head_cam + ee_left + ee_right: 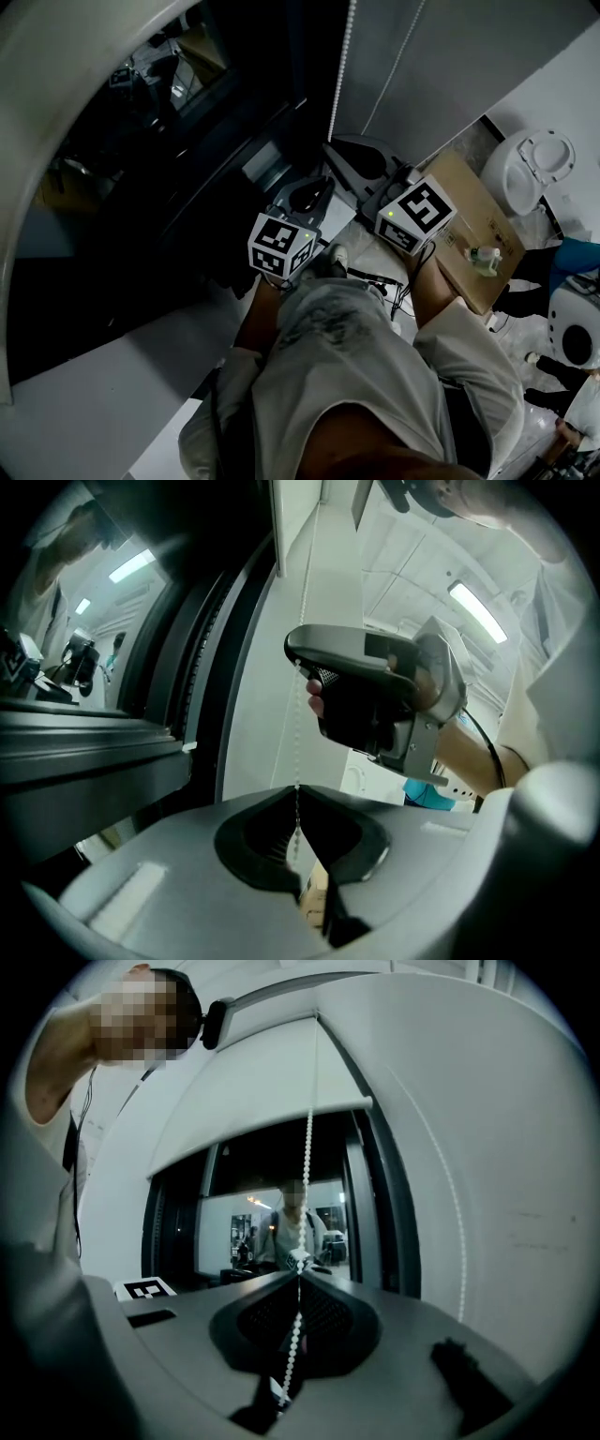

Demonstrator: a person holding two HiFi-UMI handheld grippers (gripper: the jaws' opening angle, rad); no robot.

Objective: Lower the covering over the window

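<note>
Bead chain is clamped by both: right gripper above, left gripper below. Roller blind is seen part-lowered over window; cardboard box nearby.

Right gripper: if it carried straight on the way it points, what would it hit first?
Probably the window glass, just under the bottom edge of the blind, though depth is unclear. The right gripper is shut on the bead chain, which runs up ahead of it.

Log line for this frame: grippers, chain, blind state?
left gripper: shut on bead chain | right gripper: shut on bead chain | blind: partly down | window: lower part uncovered
</note>
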